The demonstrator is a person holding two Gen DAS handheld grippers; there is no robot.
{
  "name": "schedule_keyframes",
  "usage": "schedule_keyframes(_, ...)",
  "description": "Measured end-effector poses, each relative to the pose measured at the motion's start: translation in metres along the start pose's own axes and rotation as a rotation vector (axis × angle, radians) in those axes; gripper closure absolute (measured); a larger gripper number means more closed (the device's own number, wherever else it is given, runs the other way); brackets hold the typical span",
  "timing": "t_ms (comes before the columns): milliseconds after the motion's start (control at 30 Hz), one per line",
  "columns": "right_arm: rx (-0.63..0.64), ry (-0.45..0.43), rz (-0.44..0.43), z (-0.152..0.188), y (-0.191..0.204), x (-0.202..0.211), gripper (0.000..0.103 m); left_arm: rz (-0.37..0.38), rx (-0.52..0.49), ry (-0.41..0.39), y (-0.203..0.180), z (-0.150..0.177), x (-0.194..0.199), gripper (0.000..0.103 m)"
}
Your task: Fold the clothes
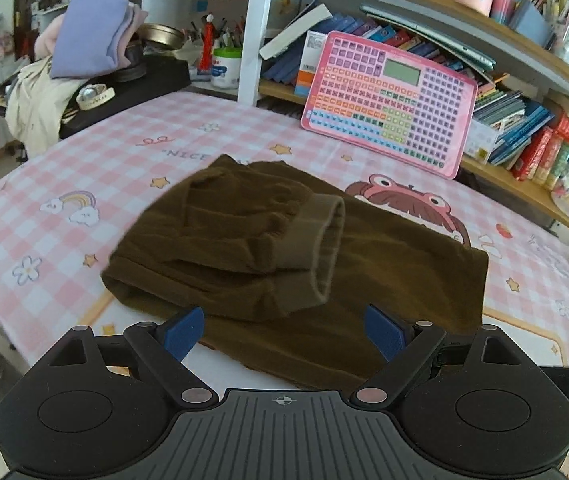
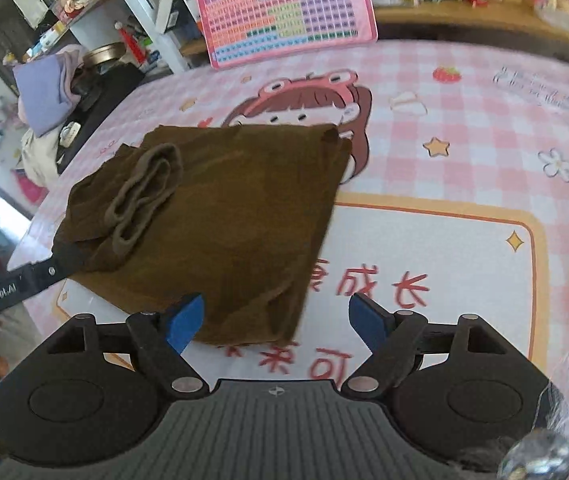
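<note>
Garment: brown top [image 1: 284,256], folded into a thick packet, lies just ahead of both sets of jaws on the pink checked cloth [image 1: 96,168].
Cuffs: ribbed cuffs [image 2: 144,196] tucked on top, likely to keep the sleeves inside the fold.
Left gripper [image 1: 284,330]: jaws spread, holding nothing, near edge between them.
Right gripper [image 2: 276,320]: jaws spread, empty, near corner just ahead.

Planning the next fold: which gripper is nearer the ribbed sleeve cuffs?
Left. The left gripper hovers open over the brown garment's near edge, just short of the cuffs. The right gripper straddles the garment's near corner, farther from the cuffs.
</note>
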State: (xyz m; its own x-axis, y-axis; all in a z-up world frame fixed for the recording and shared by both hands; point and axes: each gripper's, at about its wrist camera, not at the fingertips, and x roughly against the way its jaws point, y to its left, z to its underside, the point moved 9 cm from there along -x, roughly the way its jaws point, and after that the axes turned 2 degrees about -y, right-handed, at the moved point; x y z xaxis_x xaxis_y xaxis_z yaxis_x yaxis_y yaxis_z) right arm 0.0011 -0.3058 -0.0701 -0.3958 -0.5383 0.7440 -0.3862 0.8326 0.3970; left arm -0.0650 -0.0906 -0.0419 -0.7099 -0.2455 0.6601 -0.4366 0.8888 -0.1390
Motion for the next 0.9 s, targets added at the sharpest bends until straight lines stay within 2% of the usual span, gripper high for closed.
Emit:
schedule_keyframes(267,-0.090,0.113,-0.147,-0.006,-0.023,-0.021,0.028,-0.086,-0.023,0.009,-0.022,0.014,0.014,0.013)
schedule_keyframes(400,-0.127,0.148,-0.189,-0.007,-0.026,-0.029,0.031,-0.102,-0.026,0.014,-0.027,0.019,0.020,0.013)
schedule_keyframes(567,-0.125,0.164,-0.216,-0.012,-0.022,-0.036,0.036,-0.111,-0.034,0.007,-0.035,0.020,0.025,0.013)
schedule_keyframes(800,-0.139,0.176,-0.227,-0.017,-0.018,-0.046,0.053,-0.115,-0.118,0.021,-0.050,0.025,0.020,0.013)
schedule_keyframes(900,-0.144,0.176,-0.223,-0.018,-0.019,-0.047,0.055,-0.117,-0.133,0.025,-0.054,0.025,0.017,0.013)
